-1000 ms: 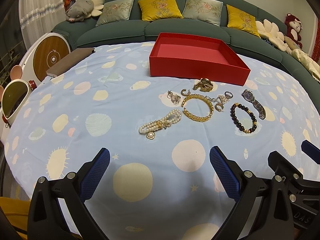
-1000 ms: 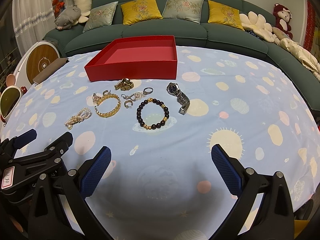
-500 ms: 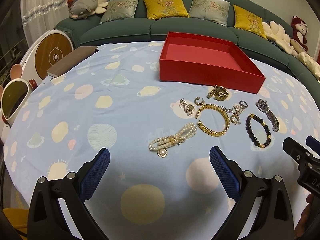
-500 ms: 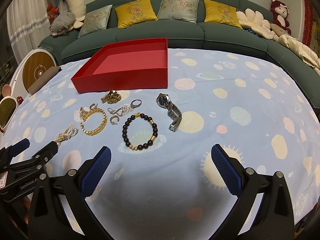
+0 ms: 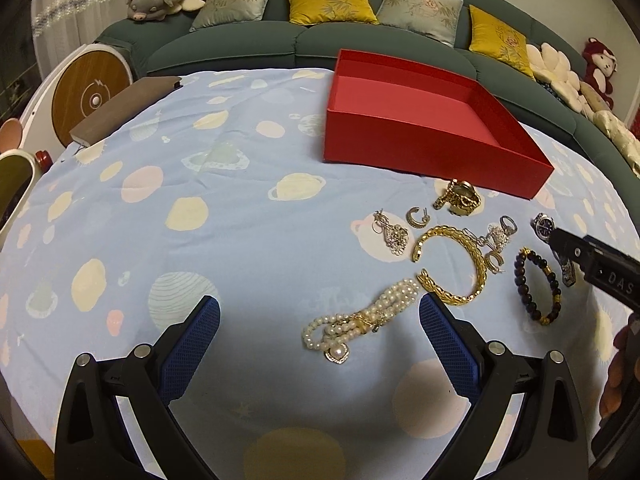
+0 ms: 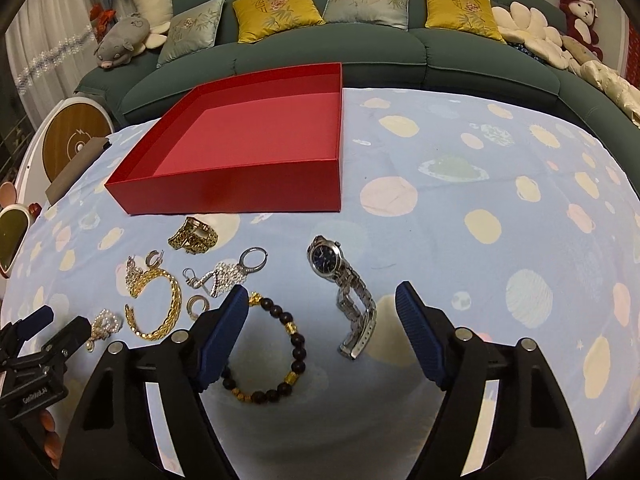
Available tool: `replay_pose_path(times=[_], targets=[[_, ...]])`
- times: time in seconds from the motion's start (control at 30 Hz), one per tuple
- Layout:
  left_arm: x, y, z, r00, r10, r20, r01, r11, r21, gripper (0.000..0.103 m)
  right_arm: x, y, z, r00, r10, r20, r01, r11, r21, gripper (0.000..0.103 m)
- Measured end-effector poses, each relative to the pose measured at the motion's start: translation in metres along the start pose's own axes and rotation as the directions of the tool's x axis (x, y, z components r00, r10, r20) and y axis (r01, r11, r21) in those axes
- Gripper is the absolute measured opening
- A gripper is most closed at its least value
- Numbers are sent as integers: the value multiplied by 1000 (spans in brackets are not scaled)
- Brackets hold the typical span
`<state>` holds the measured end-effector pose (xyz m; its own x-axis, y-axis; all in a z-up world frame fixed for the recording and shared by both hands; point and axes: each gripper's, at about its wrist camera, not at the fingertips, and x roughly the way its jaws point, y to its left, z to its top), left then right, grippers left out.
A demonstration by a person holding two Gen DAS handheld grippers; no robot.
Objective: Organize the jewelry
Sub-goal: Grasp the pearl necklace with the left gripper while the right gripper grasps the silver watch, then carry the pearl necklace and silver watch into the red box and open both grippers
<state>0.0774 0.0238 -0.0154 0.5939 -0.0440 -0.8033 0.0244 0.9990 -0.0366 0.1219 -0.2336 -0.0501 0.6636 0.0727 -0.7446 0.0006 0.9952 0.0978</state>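
Both grippers stood spread and empty, the right gripper [image 6: 320, 312], its jaws just narrowing, over the silver watch [image 6: 344, 292] and the left gripper [image 5: 320, 320] by the pearl bracelet [image 5: 360, 316]. All the jewelry lay loose on the cloth; beyond, the red box [image 6: 240, 192] stood bare, nothing sorted.

Dim warm indoor light from above. Soft grey shadows on pale blue planet-print tablecloth [image 5: 224, 208] just below blue gripper pads [image 5: 188, 344]. Strong fisheye bend, black vignette at corners. Centre sharp; curved green sofa [image 6: 360, 52] behind tablecloth slightly soft. No glare.
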Motion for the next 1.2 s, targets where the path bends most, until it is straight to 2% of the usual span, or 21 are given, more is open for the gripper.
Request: replay_pose_path(times=[0.07, 0.13, 0.2, 0.37, 0.43, 0.47, 0.5, 0.57, 0.6, 0.63, 0.67, 0.77, 0.9, 1.03, 1.2], targets=[[6, -5, 0, 1000, -10, -15, 11, 1000, 29, 96, 6, -1, 5, 1000, -3, -6, 3, 1000, -1, 71], [12, -8, 1, 999, -24, -32, 26, 998, 53, 82, 12, -5, 8, 1000, 9, -22, -9, 1000, 10, 71], [18, -9, 0, 998, -38, -55, 42, 997, 68, 75, 19, -8, 12, 999, 17, -40, -16, 1000, 18, 71], [17, -12, -2, 998, -53, -43, 57, 992, 113, 68, 33, -15, 14, 996, 32, -78, -29, 999, 38, 65], [15, -14, -4, 998, -58, -39, 62, 990, 129, 58, 34, -15, 15, 997, 23, -73, -21, 999, 26, 61], [13, -15, -5, 997, -62, -37, 67, 989, 135, 54, 34, -14, 15, 997, 17, -73, -16, 1000, 17, 57], [12, -16, -5, 997, -66, -36, 71, 987, 142, 44, 33, -13, 14, 997, 13, -72, -13, 1000, 13, 53], [9, -15, -6, 996, -85, -41, 90, 986, 139, 35, 32, -12, 12, 998, 5, -69, -4, 1000, 3, 35], [8, -15, -6, 994, -97, -44, 102, 986, 136, 25, 31, -12, 11, 998, 0, -68, 0, 1000, -4, 29], [7, -15, -6, 993, -108, -51, 114, 984, 134, 15, 30, -12, 10, 998, 9, -70, -9, 1000, -5, 19], [7, -15, -6, 991, -120, -57, 126, 984, 129, 12, 28, -12, 8, 997, 15, -72, -15, 1000, -1, 12], [3, -15, -6, 985, -155, -75, 163, 981, 109, 10, 23, -11, 4, 997, 30, -73, -30, 1000, 8, 8], [-9, -17, -5, 986, -159, -41, 163, 980, 116, 9, 12, -5, 2, 997, 48, -56, -48, 999, 1, 7], [-29, -11, 6, 984, -179, 9, 177, 979, 102, 9, -8, 1, 6, 997, 73, -10, -73, 997, 2, 7], [-58, 5, 36, 976, -192, 98, 187, 980, 63, 9, -39, 6, 19, 991, 117, 68, -118, 993, 15, 6]])
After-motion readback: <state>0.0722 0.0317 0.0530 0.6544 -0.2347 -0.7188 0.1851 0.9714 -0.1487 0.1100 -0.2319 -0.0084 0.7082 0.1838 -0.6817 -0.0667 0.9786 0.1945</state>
